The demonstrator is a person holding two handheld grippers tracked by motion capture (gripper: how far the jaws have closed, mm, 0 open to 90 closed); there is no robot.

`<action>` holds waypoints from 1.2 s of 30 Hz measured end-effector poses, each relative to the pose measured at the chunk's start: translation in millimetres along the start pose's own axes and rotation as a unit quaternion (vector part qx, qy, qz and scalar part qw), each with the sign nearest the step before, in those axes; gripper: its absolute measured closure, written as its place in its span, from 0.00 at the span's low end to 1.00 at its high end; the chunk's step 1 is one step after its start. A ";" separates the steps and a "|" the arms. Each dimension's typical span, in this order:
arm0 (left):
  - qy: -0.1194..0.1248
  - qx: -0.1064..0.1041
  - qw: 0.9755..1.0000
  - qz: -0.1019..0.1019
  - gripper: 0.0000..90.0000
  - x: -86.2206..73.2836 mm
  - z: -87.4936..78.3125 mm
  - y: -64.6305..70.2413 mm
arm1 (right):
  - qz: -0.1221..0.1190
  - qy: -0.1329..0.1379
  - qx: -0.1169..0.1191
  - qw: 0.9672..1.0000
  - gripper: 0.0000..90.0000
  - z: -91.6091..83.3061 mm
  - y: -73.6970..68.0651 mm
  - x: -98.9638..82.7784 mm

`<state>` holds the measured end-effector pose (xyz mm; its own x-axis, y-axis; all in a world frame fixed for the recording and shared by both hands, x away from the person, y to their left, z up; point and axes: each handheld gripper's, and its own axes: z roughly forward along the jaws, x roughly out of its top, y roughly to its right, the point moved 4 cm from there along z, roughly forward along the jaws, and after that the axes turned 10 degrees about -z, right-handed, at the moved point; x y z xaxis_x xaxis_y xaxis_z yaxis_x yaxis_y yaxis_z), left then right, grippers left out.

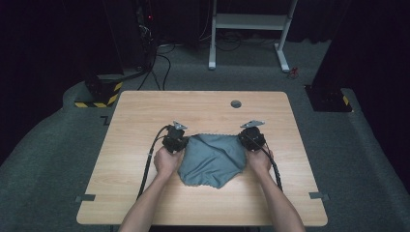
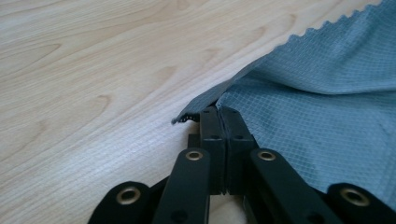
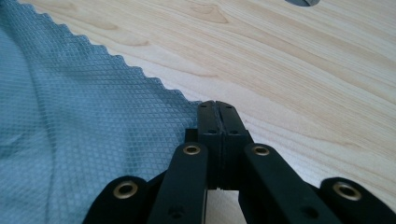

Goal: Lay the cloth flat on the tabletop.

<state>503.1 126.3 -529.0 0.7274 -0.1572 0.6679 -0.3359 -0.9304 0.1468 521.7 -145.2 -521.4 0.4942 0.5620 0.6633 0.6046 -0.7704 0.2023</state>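
Note:
A grey-blue cloth with zigzag-cut edges lies rumpled on the wooden table, between my two hands. My left gripper sits at the cloth's far left corner. In the left gripper view its jaws are closed together, pinching the folded-up corner of the cloth. At the far right corner, my right gripper holds its jaws pressed together on the edge of the cloth. Both grippers rest low against the tabletop.
A round grey grommet is set in the table beyond the cloth. Tape pieces mark the near corners. Past the table, on the grey floor, stand a white frame and a yellow-and-black striped base with cables.

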 end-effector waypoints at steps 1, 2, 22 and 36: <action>-0.003 -0.001 1.000 -0.001 0.97 -0.7 0.6 -0.7 | 0.002 -0.003 -0.002 1.000 1.00 1.5 -0.1 0.9; -0.005 -0.002 1.000 0.000 0.96 -1.6 0.5 -0.5 | 0.000 -0.007 -0.006 1.000 1.00 4.2 0.9 2.3; 0.000 -0.062 0.996 0.064 0.70 -77.8 -58.9 26.5 | -0.042 0.039 0.068 0.996 0.79 -55.6 -45.9 -43.2; -0.015 -0.042 0.994 0.099 1.00 -86.1 -56.6 28.3 | -0.069 -0.001 0.058 0.996 1.00 -40.7 -47.1 -46.7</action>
<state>397.2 132.3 -541.1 0.6594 -0.3451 0.6679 -0.5221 -0.8494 0.0766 444.7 -147.4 -532.6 0.4026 0.6614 0.6328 0.7350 -0.6456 0.2072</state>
